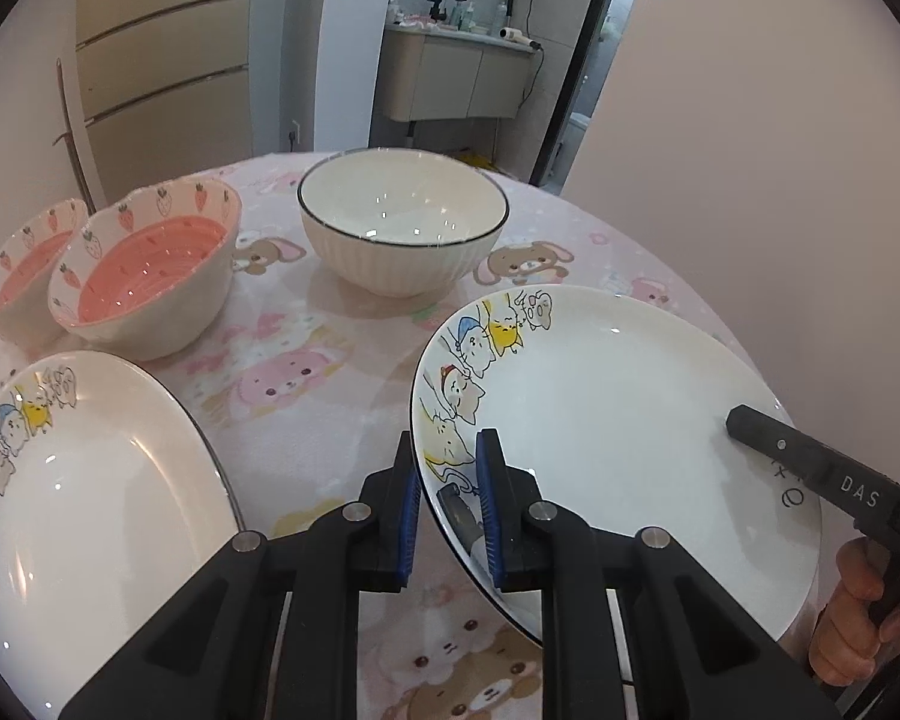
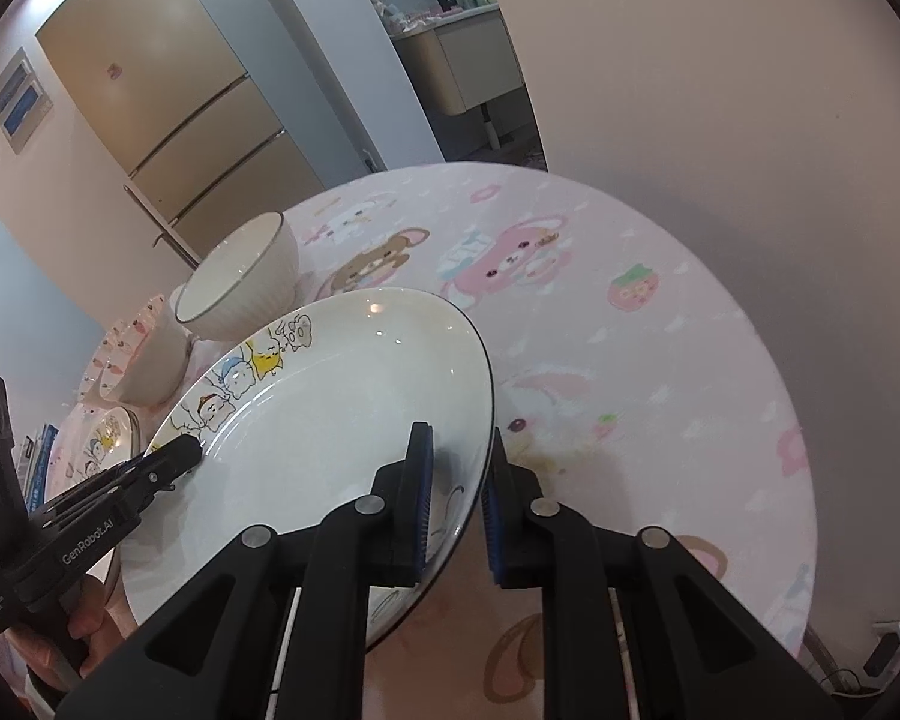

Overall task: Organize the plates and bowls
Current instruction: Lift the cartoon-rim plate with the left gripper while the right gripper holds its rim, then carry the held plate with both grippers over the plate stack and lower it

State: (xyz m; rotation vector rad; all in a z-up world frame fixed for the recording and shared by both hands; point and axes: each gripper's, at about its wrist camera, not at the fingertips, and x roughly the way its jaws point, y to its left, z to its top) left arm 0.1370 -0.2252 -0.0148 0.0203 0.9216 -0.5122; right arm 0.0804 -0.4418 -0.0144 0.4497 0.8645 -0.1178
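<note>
The white plate (image 1: 618, 420) has a dark rim and cartoon cats, the ribbed bowl (image 1: 402, 228) is cream with a black rim, two bowls (image 1: 150, 264) are pink with strawberries, and the table (image 2: 630, 330) is covered in pale pink cartoon animals.

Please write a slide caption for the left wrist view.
Both hand-held grippers grip one cartoon plate above the tablecloth.

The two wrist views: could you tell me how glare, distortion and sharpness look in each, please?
Left wrist view: sharp overall, small specular glints inside the white bowl and on the held plate; fisheye bends the doorway and darkens the corners. Right wrist view: a bright reflection near the plate's far rim, the table edge strongly curved, fridge tilted, the periphery slightly soft.
</note>
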